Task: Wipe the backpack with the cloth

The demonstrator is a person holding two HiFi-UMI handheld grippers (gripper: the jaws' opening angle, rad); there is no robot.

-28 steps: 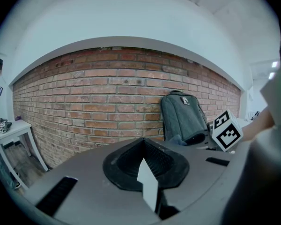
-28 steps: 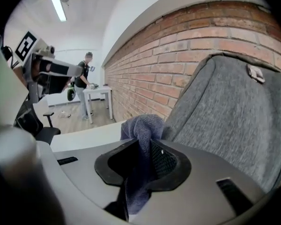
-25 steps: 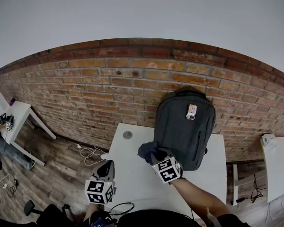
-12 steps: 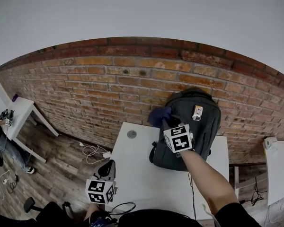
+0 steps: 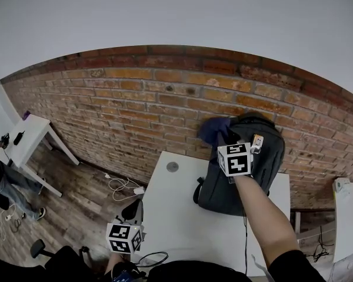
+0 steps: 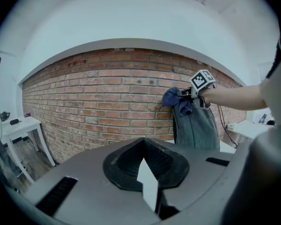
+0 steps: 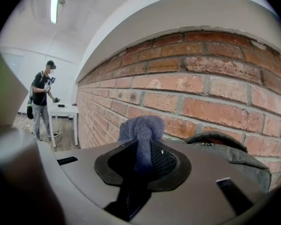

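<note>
A grey backpack (image 5: 247,175) stands upright on the white table (image 5: 176,216), leaning against the brick wall. My right gripper (image 5: 223,138) is shut on a dark blue cloth (image 5: 215,129), which is held at the backpack's top left corner, near the wall. In the right gripper view the cloth (image 7: 141,130) bunches up out of the jaws, with the backpack's top (image 7: 225,146) just to the right. My left gripper (image 5: 129,213) hangs low off the table's front left corner, jaws together and holding nothing. The left gripper view shows the backpack (image 6: 196,128) and the cloth (image 6: 178,100) far ahead.
The brick wall (image 5: 135,104) runs behind the table. A round grommet (image 5: 172,167) sits in the tabletop. Cables (image 5: 115,187) lie on the wood floor to the left. A second white table (image 5: 29,134) and a person (image 5: 0,178) are at far left, another white surface (image 5: 348,216) at right.
My right gripper has carried the cloth up the backpack's left side, from near its lower left to its top left corner. The left gripper has stayed put.
</note>
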